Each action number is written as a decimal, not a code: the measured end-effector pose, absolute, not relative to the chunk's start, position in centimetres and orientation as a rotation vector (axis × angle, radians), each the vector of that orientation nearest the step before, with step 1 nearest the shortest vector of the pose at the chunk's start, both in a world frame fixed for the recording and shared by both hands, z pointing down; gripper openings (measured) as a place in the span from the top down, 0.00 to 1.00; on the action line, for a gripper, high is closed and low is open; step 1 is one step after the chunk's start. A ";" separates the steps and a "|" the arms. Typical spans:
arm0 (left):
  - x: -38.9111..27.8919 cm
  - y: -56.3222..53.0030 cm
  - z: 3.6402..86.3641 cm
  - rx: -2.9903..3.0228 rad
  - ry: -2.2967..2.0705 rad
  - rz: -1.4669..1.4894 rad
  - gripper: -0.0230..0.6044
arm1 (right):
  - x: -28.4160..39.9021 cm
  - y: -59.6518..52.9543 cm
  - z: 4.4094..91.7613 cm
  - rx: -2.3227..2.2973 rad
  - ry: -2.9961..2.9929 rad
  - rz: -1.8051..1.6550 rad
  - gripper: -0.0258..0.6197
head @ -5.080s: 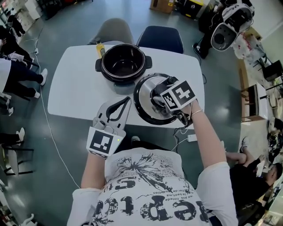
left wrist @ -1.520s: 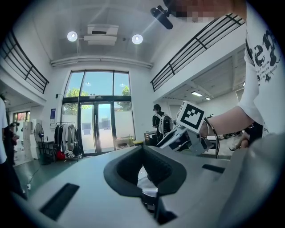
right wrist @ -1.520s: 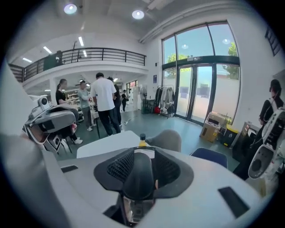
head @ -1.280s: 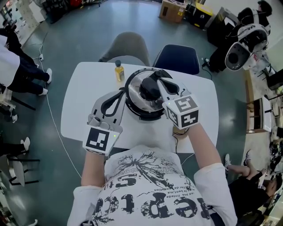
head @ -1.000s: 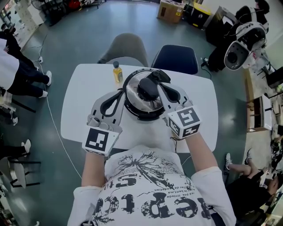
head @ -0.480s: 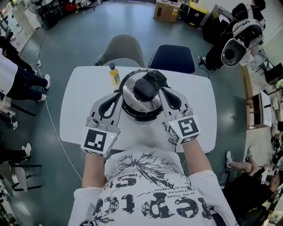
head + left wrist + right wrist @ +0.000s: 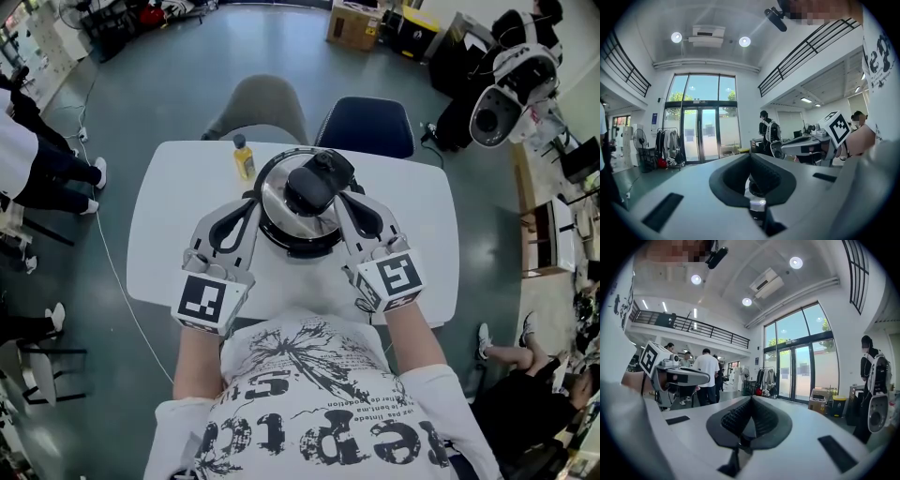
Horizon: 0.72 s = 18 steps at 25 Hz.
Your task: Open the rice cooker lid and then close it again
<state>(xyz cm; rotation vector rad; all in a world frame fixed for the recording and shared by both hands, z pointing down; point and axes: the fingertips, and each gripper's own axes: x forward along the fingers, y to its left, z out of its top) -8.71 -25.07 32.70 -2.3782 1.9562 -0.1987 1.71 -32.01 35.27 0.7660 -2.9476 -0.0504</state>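
Note:
The rice cooker [image 7: 296, 227] stands in the middle of the white table [image 7: 169, 234]. Its steel lid [image 7: 275, 195] with a black knob [image 7: 313, 187] sits on top of it. My left gripper [image 7: 252, 201] is shut and empty, its tips beside the cooker's left side. My right gripper [image 7: 339, 199] is also shut and empty, its tips by the cooker's right side, just off the lid. In the left gripper view my left gripper [image 7: 750, 157] shows its jaws meeting, with the right gripper [image 7: 801, 146] off to the side. The right gripper view shows my right gripper [image 7: 751, 398] with closed jaws.
A small yellow bottle [image 7: 243, 157] stands on the table behind and left of the cooker. A grey chair [image 7: 262, 103] and a blue chair [image 7: 366, 122] are at the far side. People stand at the left [image 7: 28, 141]. Equipment [image 7: 502, 94] sits far right.
Earlier my right gripper held the lid off the open pot; now the lid sits on the cooker. Over the last second the right gripper let go of the knob and drew back.

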 end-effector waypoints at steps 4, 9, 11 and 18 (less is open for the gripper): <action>-8.9 -25.0 32.5 -2.372 1.963 -0.157 0.94 | 1.7 -32.1 35.1 0.781 -2.957 -0.052 0.94; -9.6 -24.6 32.5 -2.370 1.990 -0.166 0.94 | 1.8 -32.3 35.2 0.797 -2.959 -0.004 0.94; -9.6 -24.5 32.9 -2.374 1.990 -0.187 0.94 | 1.8 -32.3 35.4 0.799 -2.963 0.016 0.94; -9.1 -24.8 33.0 -2.377 1.978 -0.170 0.94 | 1.8 -32.3 35.8 0.812 -2.946 -0.012 0.94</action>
